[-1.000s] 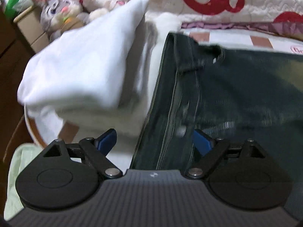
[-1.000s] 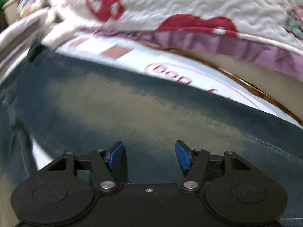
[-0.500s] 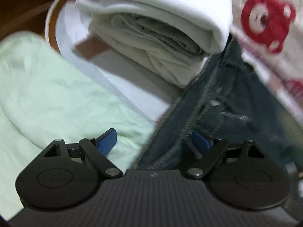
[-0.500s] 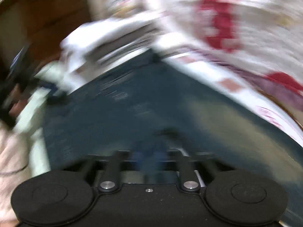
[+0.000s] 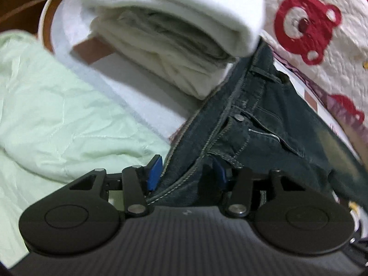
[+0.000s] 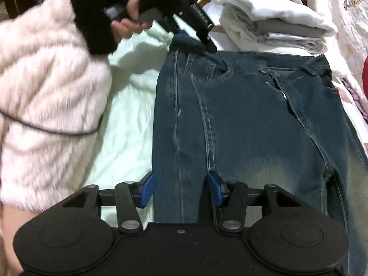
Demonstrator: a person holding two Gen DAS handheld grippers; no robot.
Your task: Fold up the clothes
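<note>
1. The right gripper [image 6: 180, 189] sits nearest its own camera, low over the near side edge of the jeans [image 6: 253, 119]; its blue pads stand apart with the denim edge and side seam running between them, and the pictures do not settle whether they pinch the cloth or merely straddle it, so I cannot tell.
2. The left gripper [image 5: 186, 171] has its blue pads on either side of the waistband corner of the jeans [image 5: 264, 124], the bunched denim filling the gap, so it is clenched on the jeans.
3. The jeans lie spread flat, front up, on a pale green sheet [image 6: 128, 124], with the button [image 5: 238, 117] and open zip fly visible past the held corner.
4. From the right wrist view the left gripper [image 6: 184, 37] is seen at the far left corner of the waistband, held by a hand [image 6: 128, 23] in a fluffy pinkish sleeve [image 6: 46, 87] with a black cuff.
5. Just beyond the waistband stands a stack of folded white clothes [image 6: 271, 16], close to the jeans.
6. Farthest off, a quilted cream blanket with red bear motifs [image 5: 308, 25] runs along the right side.
</note>
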